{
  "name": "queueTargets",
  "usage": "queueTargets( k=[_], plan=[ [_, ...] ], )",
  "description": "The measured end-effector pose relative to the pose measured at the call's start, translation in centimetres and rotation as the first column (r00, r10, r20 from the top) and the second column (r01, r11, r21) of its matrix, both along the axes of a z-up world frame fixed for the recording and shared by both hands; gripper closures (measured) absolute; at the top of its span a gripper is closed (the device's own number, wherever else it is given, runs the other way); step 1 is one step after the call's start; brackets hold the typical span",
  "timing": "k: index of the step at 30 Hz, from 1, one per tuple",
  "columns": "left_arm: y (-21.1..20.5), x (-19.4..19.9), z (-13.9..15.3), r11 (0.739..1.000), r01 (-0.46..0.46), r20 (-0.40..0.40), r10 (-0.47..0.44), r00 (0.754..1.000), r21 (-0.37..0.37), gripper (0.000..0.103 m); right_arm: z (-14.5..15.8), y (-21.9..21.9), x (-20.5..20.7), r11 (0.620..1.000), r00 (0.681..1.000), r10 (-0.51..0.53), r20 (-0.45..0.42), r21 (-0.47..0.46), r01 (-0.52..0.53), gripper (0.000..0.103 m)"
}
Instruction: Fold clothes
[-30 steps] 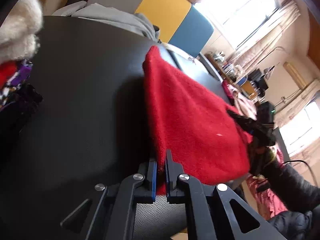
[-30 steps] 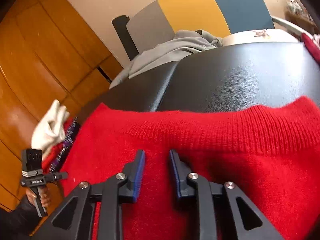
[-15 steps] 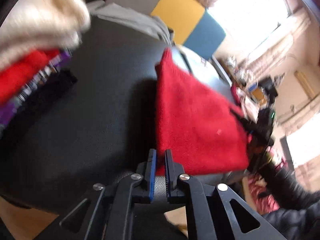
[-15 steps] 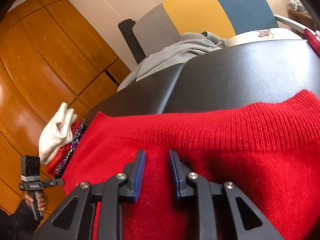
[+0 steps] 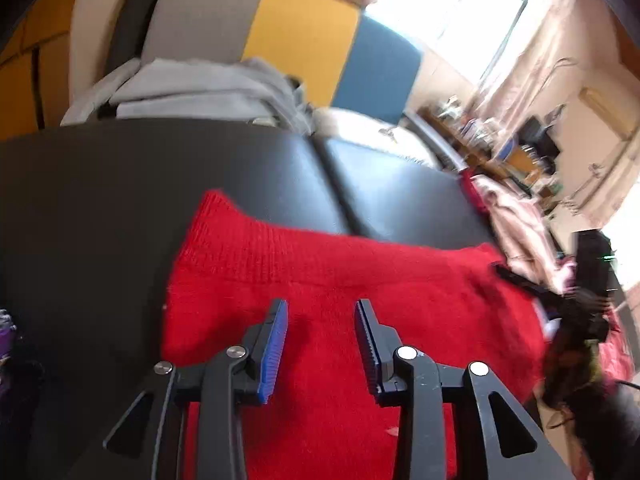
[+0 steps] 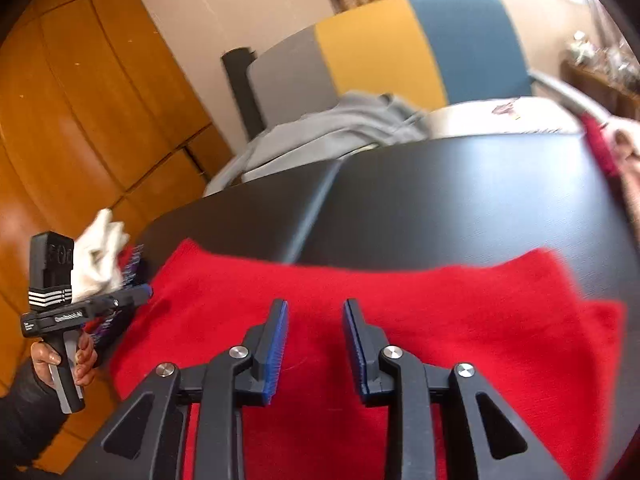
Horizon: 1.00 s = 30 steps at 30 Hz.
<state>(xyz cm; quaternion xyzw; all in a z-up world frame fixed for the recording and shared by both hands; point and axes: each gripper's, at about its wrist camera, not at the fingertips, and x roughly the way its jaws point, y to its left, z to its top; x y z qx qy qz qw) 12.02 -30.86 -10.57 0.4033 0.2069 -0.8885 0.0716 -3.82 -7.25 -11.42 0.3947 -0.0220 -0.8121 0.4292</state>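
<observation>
Both hand-held grippers, left [image 5: 320, 336] and right [image 6: 316, 336], hung released, grasping nothing, over the red sweater [image 5: 360, 280]. Next, probably grab the 12 o'clock edge and fold.

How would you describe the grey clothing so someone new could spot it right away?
Find the black padded table, then look past its far edge toward the grey, yellow and blue panelled backrest. The crumpled grey garment is heaped there, unlike the flat red knitted sweater spread on the table.
</observation>
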Motion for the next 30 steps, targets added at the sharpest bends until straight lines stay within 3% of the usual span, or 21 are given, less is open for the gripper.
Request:
queueTargets(
  k=[2,5,6,7,12,14,16,18,22,26,30],
  plan=[
    [-0.3,0.3,-2.0,0.998,-0.043,0.058,0.046,0.997,-0.055,0.070,-0.6,1.4,-1.0,0.996,0.998,-0.064,-0.012,0.066,0.065,0.074],
    [-0.6,2.8,-3.8,0.996,-0.086,0.033,0.087,0.996,-0.039,0.069,-3.9,3.7,-2.3,0.980,0.989,-0.146,0.032,0.143,0.140,0.074],
    [-0.5,3.3,-3.8,0.995,-0.096,0.029,0.097,0.995,-0.039,0.069,-4.3,4.3,-2.1,0.987,0.990,-0.138,0.026,0.091,0.135,0.074],
    [-0.6,3.6,-3.8,0.994,-0.106,0.026,0.107,0.994,-0.027,0.069,-4.7,4.9,-2.0,0.991,0.991,-0.131,0.021,0.044,0.130,0.076],
    [-2.8,5.7,-2.3,0.978,-0.159,-0.022,0.164,0.986,0.132,0.071,-4.9,4.3,-1.8,0.992,0.994,-0.113,0.008,0.052,0.112,0.074],
    [-4.6,7.0,-1.3,0.967,-0.183,-0.046,0.194,0.980,0.176,0.067,-5.0,4.6,-2.0,0.993,0.994,-0.112,0.018,0.037,0.111,0.074],
    [-6.1,8.0,-0.8,0.965,-0.197,-0.052,0.209,0.977,0.176,0.038,-5.2,4.8,-2.2,0.994,0.993,-0.110,0.028,0.021,0.110,0.074],
    [-7.3,8.8,-0.5,0.964,-0.203,-0.051,0.215,0.975,0.171,0.023,-5.3,5.0,-2.4,0.994,0.993,-0.109,0.038,0.007,0.109,0.074],
    [-8.4,8.0,-1.3,0.959,-0.130,-0.028,0.141,0.990,0.252,0.010,-5.1,4.9,-2.3,0.994,0.993,-0.111,0.030,0.014,0.111,0.074],
    [-8.3,5.6,-3.2,0.952,-0.048,-0.004,0.052,0.999,0.301,0.013,-4.9,4.7,-1.8,0.993,0.993,-0.115,0.022,0.020,0.114,0.074],
    [-7.8,3.5,-4.3,0.945,0.032,0.006,-0.036,0.999,0.325,0.039,-4.8,4.8,-1.5,0.993,0.993,-0.116,0.022,0.017,0.116,0.074]
  ],
)
